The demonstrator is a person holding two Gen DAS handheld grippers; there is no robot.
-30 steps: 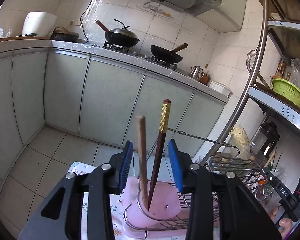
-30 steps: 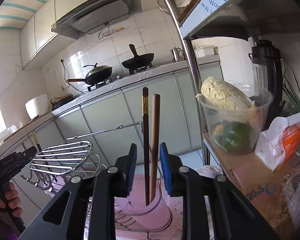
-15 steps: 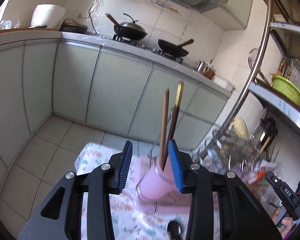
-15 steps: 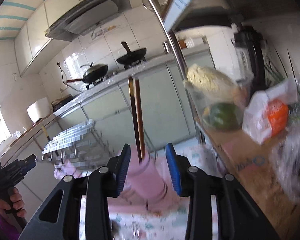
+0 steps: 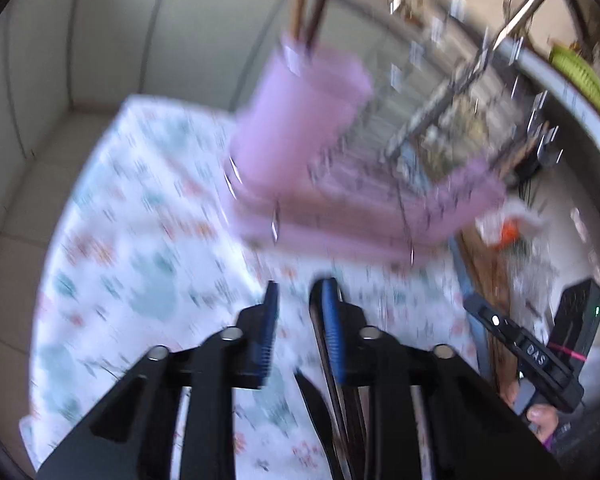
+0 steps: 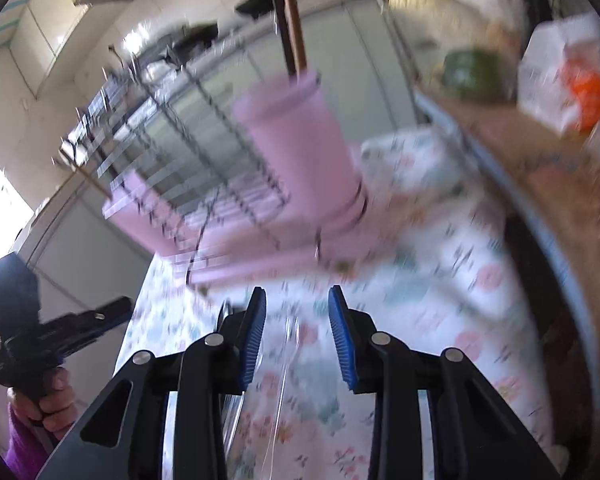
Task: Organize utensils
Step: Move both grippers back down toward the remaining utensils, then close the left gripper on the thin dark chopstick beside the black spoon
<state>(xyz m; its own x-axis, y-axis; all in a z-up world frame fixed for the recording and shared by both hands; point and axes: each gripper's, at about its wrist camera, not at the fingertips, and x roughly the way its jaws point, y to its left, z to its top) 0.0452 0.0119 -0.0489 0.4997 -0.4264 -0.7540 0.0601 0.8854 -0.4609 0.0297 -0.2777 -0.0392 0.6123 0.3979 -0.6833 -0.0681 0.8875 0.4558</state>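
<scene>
Both pictures are blurred. The pink cup (image 5: 300, 120) is standing at one end of the pink drying rack (image 5: 380, 216) on the flowered cloth (image 5: 140, 240), and two chopsticks (image 5: 308, 4) are standing upright inside the cup.

The left gripper (image 5: 296, 296) is pointing down at the cloth, on the near side of the cup and apart from it. Its jaws have just been closing and are standing narrowly apart, with only cloth showing in the gap. Dark thin utensils (image 5: 332, 364) are lying on the cloth just beside its right finger; I cannot tell if they are touching it.

The right gripper (image 6: 296, 304) is also hanging over the cloth, nearer than the cup. Its jaws have just been closing, are released and are grasping nothing. A thin shiny utensil (image 6: 284, 360) is lying on the cloth under the gap.
</scene>
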